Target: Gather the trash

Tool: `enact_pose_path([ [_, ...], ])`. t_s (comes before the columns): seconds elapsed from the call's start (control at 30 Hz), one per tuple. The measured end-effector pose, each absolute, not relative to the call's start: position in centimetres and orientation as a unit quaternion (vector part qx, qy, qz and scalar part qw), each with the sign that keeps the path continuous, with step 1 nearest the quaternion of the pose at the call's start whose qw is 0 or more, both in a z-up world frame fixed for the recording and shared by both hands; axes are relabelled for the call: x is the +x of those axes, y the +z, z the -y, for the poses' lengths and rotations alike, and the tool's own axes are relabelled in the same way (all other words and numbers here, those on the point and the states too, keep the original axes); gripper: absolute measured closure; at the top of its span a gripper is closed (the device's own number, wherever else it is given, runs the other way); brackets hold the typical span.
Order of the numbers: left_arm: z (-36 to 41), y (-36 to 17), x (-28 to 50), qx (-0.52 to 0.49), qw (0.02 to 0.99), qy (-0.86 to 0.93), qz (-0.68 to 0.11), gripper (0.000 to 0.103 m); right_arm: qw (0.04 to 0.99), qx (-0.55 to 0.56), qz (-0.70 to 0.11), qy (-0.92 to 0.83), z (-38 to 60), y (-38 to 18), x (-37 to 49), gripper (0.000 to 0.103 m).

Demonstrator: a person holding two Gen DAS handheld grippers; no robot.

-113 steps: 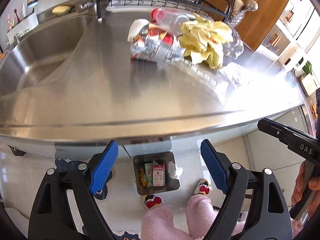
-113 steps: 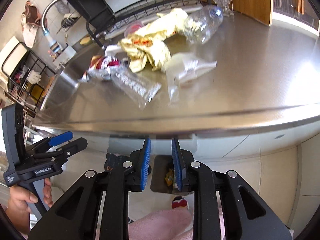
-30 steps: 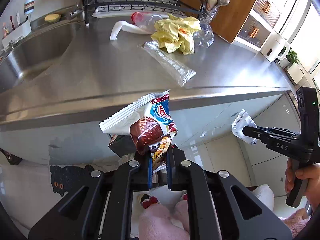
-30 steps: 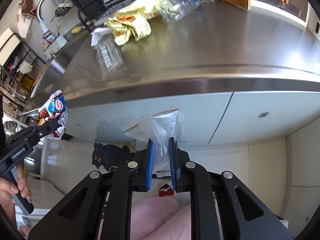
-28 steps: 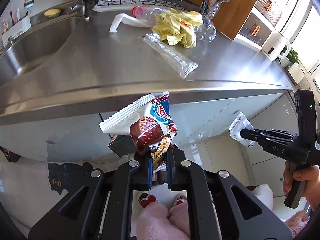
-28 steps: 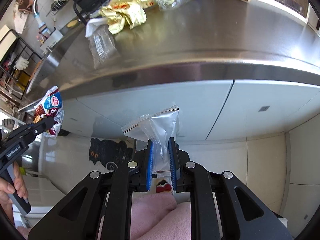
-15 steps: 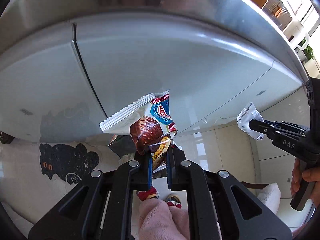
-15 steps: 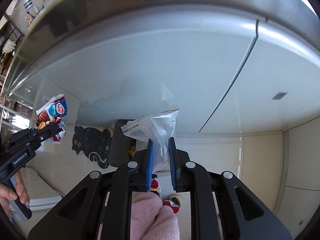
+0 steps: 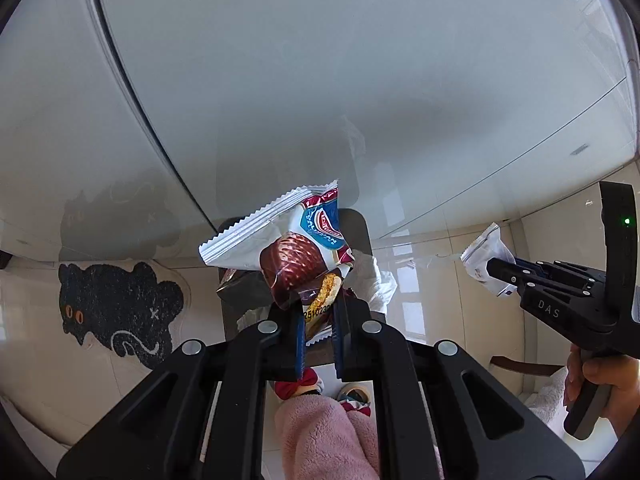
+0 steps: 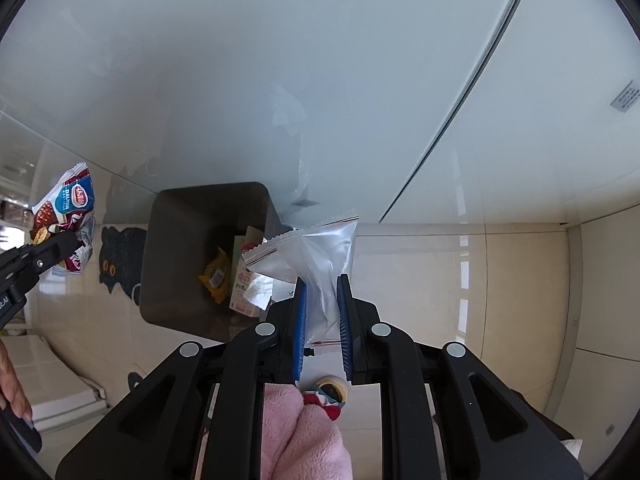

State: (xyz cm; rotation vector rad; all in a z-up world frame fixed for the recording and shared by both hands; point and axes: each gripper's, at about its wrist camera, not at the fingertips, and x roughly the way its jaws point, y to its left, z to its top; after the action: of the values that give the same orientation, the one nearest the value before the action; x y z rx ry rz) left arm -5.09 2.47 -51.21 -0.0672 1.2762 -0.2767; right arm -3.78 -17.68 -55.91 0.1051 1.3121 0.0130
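Trash was held in both grippers: the left gripper [image 9: 318, 330] was clamped on a snack wrapper [image 9: 298, 246], the right gripper [image 10: 322, 320] on a clear plastic bag [image 10: 320, 252]. Risk: the light bag (beside the rim, not over the opening) could drift past the bin [image 10: 176, 240] on release. The bin contained a yellow packet [image 10: 216, 274] and a small carton [image 10: 242, 284].

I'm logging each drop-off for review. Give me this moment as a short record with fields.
left tool: shut on snack wrapper
right tool: shut on clear zip bag
bin: dark, open, on the floor by the cabinet front
bin contents: yellow packet, small carton
stage: both pieces held over the bin, not yet dropped
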Motion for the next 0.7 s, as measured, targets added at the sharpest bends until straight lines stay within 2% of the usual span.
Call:
enact_pose_path([
  [0.7,-1.5,-59.3,-4.3,-0.031,0.778,-0.129,-0.615,0.093,0.727,0.057,-0.684,-0.037,18.5,-69.5,-3.1,0.087],
])
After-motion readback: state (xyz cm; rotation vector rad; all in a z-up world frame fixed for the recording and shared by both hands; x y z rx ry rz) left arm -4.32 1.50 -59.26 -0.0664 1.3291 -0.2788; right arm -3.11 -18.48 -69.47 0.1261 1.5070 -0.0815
